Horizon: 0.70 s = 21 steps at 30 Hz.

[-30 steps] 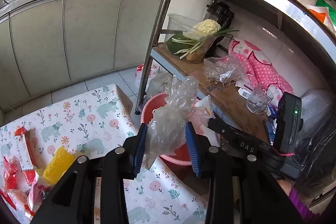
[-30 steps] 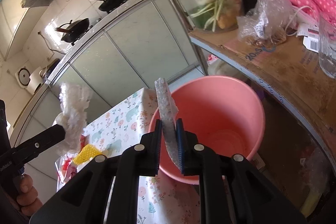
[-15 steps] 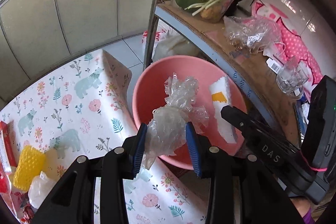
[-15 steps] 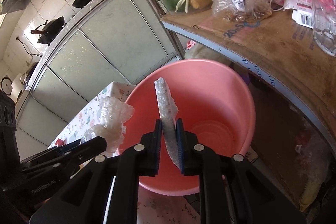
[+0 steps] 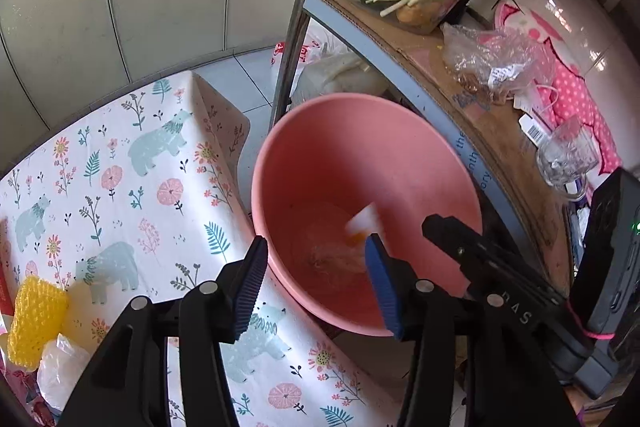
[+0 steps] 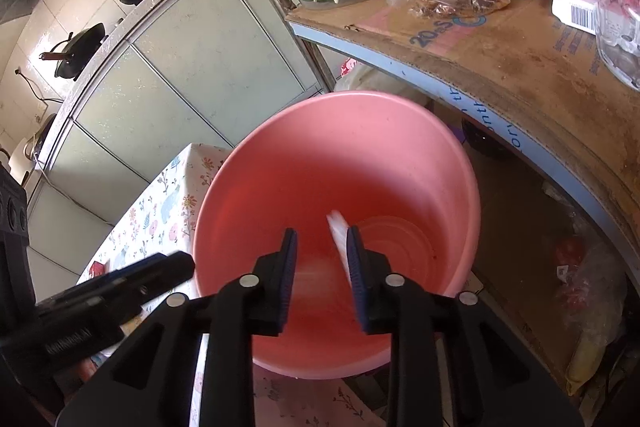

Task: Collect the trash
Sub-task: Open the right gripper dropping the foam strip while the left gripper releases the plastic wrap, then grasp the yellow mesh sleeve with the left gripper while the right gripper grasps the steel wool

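Note:
A pink bucket point(image 5: 360, 147) stands on the floor between the table and a shelf. My left gripper point(image 5: 316, 279) hangs over its near rim, jaws opening, with nothing between the blue pads. A crumpled clear plastic bag point(image 5: 332, 255) shows blurred low inside the bucket. My right gripper point(image 6: 322, 259) is over the same bucket point(image 6: 300, 155), jaws opening. A white wrapper point(image 6: 338, 231) drops, blurred, just off the right pad, not pinched. From the left wrist the wrapper point(image 5: 362, 225) shows an orange patch. The left gripper point(image 6: 168, 267) reaches in from the left.
A table with a floral bear cloth point(image 5: 120, 167) carries a yellow sponge point(image 5: 36, 319) and a clear bag point(image 5: 60, 367) at its left end. A metal post point(image 5: 296, 27) and a cardboard-lined shelf point(image 5: 500, 131) with a glass cup point(image 5: 564, 159) crowd the bucket's right side.
Both grippers sank toward the bucket and opened. The left let go of the clear plastic bag and the right let go of the white wrapper; both are falling into the bucket.

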{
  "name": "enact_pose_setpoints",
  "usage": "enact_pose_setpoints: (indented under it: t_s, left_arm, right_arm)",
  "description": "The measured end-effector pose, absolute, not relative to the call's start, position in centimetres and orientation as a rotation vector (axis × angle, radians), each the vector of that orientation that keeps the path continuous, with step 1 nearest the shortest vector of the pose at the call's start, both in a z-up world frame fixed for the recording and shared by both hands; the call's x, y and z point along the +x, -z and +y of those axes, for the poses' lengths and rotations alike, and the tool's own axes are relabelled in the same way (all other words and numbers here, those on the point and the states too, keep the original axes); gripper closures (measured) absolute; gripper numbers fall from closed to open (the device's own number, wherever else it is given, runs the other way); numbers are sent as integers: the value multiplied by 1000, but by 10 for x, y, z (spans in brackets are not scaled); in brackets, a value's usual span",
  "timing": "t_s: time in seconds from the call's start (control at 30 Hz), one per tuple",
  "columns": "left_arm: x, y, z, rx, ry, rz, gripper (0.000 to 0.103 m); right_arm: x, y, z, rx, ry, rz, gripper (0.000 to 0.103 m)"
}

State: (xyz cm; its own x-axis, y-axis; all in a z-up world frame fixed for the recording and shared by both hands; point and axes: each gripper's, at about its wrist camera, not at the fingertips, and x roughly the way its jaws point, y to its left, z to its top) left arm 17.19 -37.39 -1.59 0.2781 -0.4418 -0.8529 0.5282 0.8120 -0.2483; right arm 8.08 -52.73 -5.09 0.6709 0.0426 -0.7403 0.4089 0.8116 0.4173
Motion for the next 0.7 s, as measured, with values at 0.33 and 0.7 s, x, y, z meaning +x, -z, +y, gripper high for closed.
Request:
enact_pose_setpoints:
  t_s: [0.33, 0.7]
  left_arm:
    - [159, -36, -325, 90, 648, 975, 47]
    - [122, -88, -236, 30, 648, 850, 44]
  right_arm:
    - [62, 25, -491, 464, 144, 788, 71]
    - [24, -7, -437, 391, -11, 756, 69]
